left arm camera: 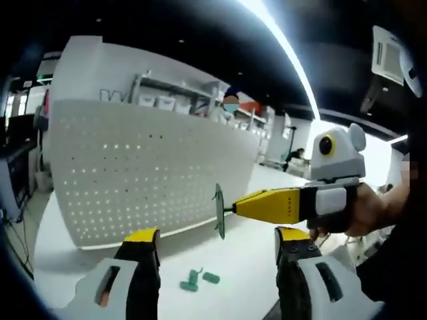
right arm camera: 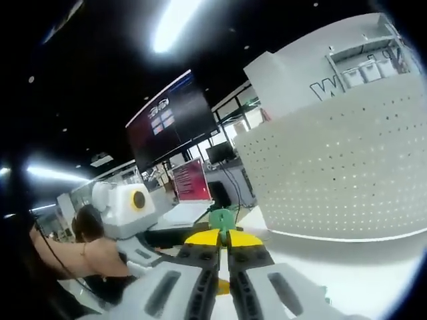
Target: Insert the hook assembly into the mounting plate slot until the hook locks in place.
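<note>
My right gripper [left arm camera: 235, 208] reaches in from the right of the left gripper view, its yellow jaws shut on a flat green hook part [left arm camera: 219, 211] held edge-on above the table. In the right gripper view the same green part [right arm camera: 221, 218] sticks up from the shut right gripper [right arm camera: 223, 235]. My left gripper [left arm camera: 217, 237] is open and holds nothing; the held part hangs just beyond its jaws. Two small green pieces [left arm camera: 191, 280] [left arm camera: 211, 277] lie on the white table [left arm camera: 240, 267] between the left jaws. A white perforated mounting board [left arm camera: 147, 173] [right arm camera: 333, 167] stands upright behind.
A person's hand [left arm camera: 363, 213] holds the right gripper; another hand [right arm camera: 100, 257] holds the left gripper at the lower left of the right gripper view. Shelves with white bins [left arm camera: 173, 100] rise behind the board. Monitors and a red sign [right arm camera: 190, 180] stand farther off.
</note>
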Available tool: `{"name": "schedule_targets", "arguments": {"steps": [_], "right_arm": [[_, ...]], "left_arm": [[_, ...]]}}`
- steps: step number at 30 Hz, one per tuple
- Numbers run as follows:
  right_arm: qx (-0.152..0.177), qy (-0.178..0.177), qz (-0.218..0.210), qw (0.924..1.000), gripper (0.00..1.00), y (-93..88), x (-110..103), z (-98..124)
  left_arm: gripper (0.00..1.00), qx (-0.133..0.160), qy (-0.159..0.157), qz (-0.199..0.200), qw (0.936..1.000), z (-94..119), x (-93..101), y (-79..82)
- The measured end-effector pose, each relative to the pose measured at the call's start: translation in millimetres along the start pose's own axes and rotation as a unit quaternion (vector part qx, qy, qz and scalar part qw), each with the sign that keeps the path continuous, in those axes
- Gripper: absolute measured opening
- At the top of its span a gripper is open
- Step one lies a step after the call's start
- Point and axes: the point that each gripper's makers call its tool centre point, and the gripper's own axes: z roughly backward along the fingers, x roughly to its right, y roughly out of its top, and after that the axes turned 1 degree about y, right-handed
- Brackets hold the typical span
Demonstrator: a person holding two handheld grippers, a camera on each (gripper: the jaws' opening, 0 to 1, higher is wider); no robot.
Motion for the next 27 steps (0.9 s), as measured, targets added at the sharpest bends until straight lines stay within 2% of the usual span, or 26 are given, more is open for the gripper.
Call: {"name": "schedule_targets", "arguments": {"steps": [6,11,17,21,24,27], "right_arm": [[-0.004,-0.003,0.014,0.9999,0.00,-4.1,-1,-2],[-0.006,-0.006,0.019,0.9998,0.00,-5.9,2,-3],[-0.002,-0.013,0.031,0.9994,0.00,-4.5,6,-5],[0.007,-0.025,0.036,0.9990,0.00,-2.0,12,-6],[0.011,-0.037,0.047,0.9982,0.00,-0.5,18,-6],[0.024,-0.054,0.047,0.9972,0.00,4.3,26,-5]], "left_arm": [[0.91,0.003,-0.016,0.000,0.9999,1,5.9,-5.9],[1.00,0.005,-0.018,0.003,0.9998,2,8.1,-8.5],[1.00,-0.002,-0.026,0.015,0.9995,1,13.4,-14.8],[1.00,0.002,-0.026,0.023,0.9994,1,14.9,-13.4],[1.00,-0.004,-0.021,0.043,0.9988,1,11.1,-15.8],[1.00,-0.002,-0.017,0.041,0.9990,1,10.4,-14.1]]}}
